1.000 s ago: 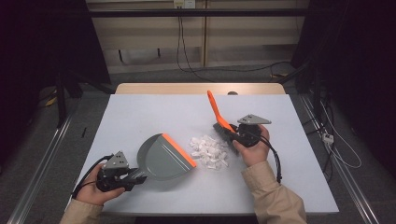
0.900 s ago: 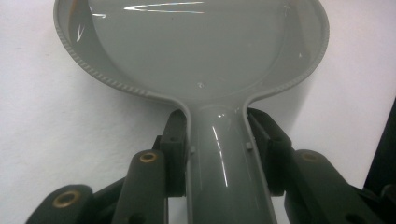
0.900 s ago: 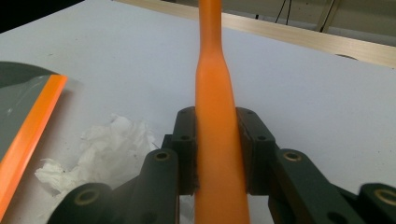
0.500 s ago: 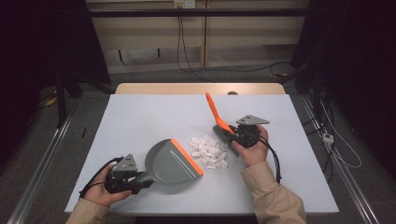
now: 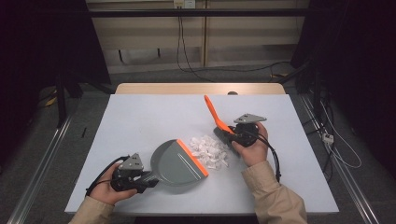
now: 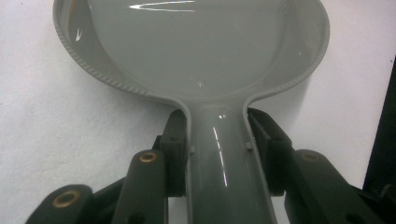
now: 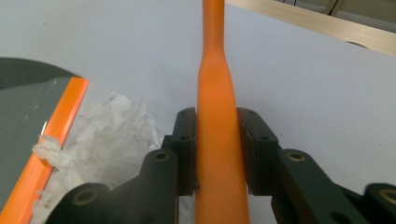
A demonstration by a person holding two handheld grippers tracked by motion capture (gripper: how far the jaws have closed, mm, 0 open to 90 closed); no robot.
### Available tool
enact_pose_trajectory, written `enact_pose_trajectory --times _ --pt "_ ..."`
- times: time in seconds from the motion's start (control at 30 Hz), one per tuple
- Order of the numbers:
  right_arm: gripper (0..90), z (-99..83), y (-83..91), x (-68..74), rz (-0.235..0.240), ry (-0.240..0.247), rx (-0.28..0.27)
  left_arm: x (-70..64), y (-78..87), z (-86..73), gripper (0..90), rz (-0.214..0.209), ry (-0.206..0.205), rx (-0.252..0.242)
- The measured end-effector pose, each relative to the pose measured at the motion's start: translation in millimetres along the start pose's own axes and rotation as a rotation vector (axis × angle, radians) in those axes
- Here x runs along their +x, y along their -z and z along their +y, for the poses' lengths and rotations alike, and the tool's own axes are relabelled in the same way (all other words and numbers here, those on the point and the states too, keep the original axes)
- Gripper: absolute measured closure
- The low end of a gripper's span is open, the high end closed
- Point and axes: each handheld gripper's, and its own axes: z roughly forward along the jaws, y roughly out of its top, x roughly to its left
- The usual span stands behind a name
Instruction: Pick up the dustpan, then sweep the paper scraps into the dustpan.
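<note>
Pale grey table (image 5: pixel 154 116) in dark room, left tool (image 5: pixel 148 181) gripping dustpan (image 5: pixel 177 161), right tool (image 5: pixel 229 134) clamping orange brush (image 5: pixel 214 114), paper scraps (image 5: pixel 209 150) between.

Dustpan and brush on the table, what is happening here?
A person is sweeping up paper scraps on a pale table. The left gripper clamps the grey dustpan by its handle, its orange lip against the pile. The right gripper clamps the orange brush handle on the pile's other side. No scraps show in the pan.
</note>
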Motion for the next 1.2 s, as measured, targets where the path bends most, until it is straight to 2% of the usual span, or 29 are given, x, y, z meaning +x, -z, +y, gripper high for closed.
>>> enact_pose_trajectory --times 0.1,0.17,0.37,0.57,0.6,0.63,0.8,0.97,1.1,1.17,1.2 --pt "71.5 0.0 0.6 0.3 0.000 -0.006 0.008 0.8 -0.5 0.1 62.5 -0.017 0.005 -0.008" --pt "71.7 0.7 1.6 1.8 -0.014 -0.001 0.022 1.1 -0.6 0.4 62.5 -0.017 0.004 -0.009" --pt "71.8 0.6 2.2 2.9 -0.011 -0.014 0.026 1.2 -1.1 1.5 62.4 -0.018 -0.001 -0.007" --pt "71.8 -1.2 1.7 4.1 -0.005 -0.013 0.009 0.8 -2.1 3.0 62.4 -0.017 -0.003 -0.001" --pt "71.8 -1.4 1.7 4.9 -0.001 -0.011 0.008 0.1 -2.1 3.7 62.4 0.000 -0.005 0.005" --pt "71.8 -1.8 1.5 5.8 -0.002 -0.006 0.004 0.1 -3.2 3.8 62.4 -0.015 0.002 -0.002" --pt "71.8 -4.0 1.4 9.1 0.013 -0.006 -0.010 -0.5 -6.1 6.7 62.4 -0.024 0.007 -0.004" --pt "71.8 -5.3 1.1 12.8 0.004 0.005 -0.022 -0.8 -8.1 10.4 62.3 -0.031 0.002 0.005" --pt "71.7 -6.4 1.0 15.0 0.000 0.009 -0.030 -1.6 -7.8 12.8 62.3 -0.035 0.016 0.003" --pt "71.7 -6.9 1.3 15.7 0.002 0.003 -0.033 -2.6 -7.5 14.8 62.3 -0.015 0.009 0.016" --pt "71.7 -7.4 1.3 16.0 0.003 0.002 -0.036 -2.4 -7.9 15.5 62.2 -0.031 0.007 0.015"
